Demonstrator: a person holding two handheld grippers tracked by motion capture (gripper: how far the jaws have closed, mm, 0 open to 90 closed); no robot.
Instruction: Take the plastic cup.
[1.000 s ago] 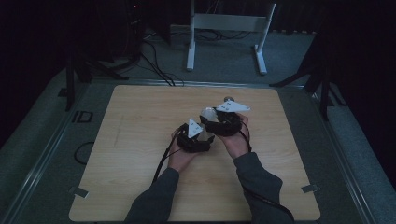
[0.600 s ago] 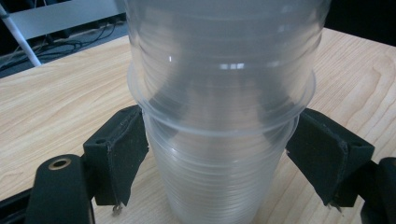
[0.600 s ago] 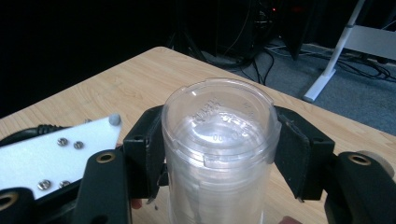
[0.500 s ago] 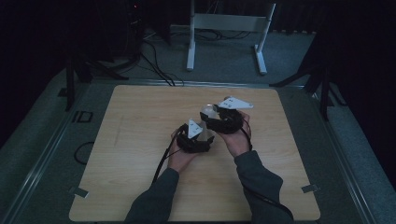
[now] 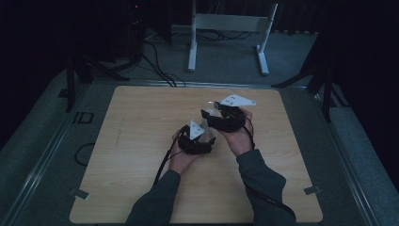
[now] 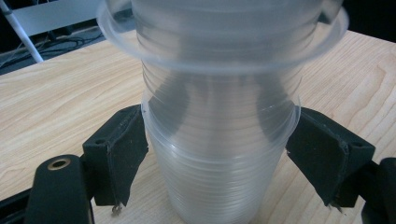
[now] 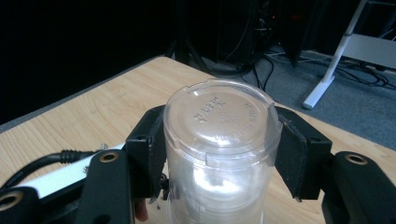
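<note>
High view: the left tool (image 5: 203, 135) and right tool (image 5: 217, 113) meet over the middle of the table (image 5: 141, 141), the right at 1 o'clock from the left.

Left gripper view: a stack of clear cups (image 6: 219, 154) stands between the jaws, long axis 6 to 12 o'clock, rims at 12; both pads press its sides.

Right gripper view: an upturned clear cup (image 7: 219, 144), base toward 12 o'clock, sits clamped between jaws that have just been closing.

The right gripper (image 5: 211, 113) has just been closing, apparently onto the clear cup (image 7: 219, 140).
</note>
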